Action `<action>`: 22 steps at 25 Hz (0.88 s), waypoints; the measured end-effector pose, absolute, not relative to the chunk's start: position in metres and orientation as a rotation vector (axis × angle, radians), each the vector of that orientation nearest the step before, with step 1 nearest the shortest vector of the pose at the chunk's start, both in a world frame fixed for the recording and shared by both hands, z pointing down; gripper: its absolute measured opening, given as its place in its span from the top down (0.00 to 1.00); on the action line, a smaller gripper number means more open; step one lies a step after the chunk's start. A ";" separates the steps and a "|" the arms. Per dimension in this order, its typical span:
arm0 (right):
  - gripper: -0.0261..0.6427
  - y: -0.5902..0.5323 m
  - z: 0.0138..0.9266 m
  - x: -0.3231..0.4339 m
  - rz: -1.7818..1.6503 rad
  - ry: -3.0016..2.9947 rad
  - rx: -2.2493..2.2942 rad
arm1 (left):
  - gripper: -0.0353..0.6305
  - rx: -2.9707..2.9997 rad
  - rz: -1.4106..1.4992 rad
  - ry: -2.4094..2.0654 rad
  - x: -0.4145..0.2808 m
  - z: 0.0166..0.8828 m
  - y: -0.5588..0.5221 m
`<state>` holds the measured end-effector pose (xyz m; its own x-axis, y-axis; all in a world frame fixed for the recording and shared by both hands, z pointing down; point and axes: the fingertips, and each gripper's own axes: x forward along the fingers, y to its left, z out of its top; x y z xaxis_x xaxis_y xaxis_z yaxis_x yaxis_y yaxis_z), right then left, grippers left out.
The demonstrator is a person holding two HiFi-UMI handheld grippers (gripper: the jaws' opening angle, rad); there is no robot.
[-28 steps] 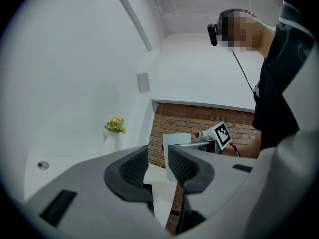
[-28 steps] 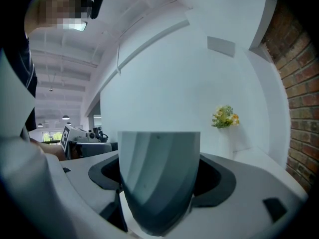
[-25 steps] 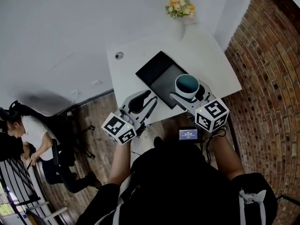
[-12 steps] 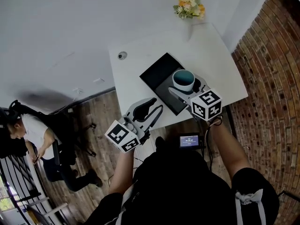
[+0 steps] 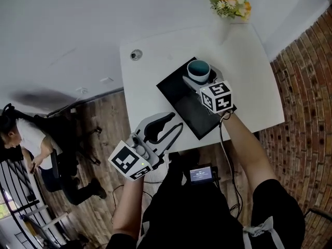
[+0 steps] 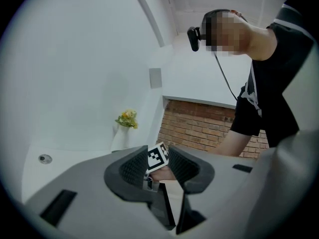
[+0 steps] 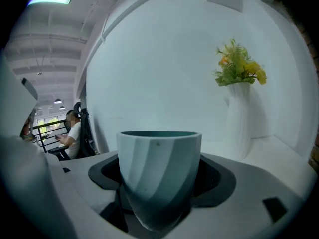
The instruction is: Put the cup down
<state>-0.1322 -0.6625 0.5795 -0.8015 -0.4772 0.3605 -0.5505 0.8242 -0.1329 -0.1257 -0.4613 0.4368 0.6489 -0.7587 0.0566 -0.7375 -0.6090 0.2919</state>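
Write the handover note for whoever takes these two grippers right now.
Left gripper: open, empty, near the front edge of the white table.
Right gripper: shut on the cup, which is upright and over the far end of the black mat.
Done: cup is over the mat.
Left: lower it until it stands, release, draw back. Unclear whether the base touches yet.

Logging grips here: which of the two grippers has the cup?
The right gripper: its jaws clamp the teal cup. The left gripper is open, with nothing between its jaws.
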 end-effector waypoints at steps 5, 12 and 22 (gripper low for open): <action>0.37 -0.704 0.598 -0.162 0.267 -2.698 0.825 | 0.76 2.573 -0.080 -1.223 -0.133 0.442 -0.467; 0.37 -0.700 0.598 -0.171 0.084 -2.725 0.858 | 0.76 2.567 -0.108 -1.267 -0.143 0.444 -0.478; 0.37 -0.683 0.606 -0.150 0.011 -2.714 0.830 | 0.76 2.544 -0.187 -1.277 -0.146 0.440 -0.491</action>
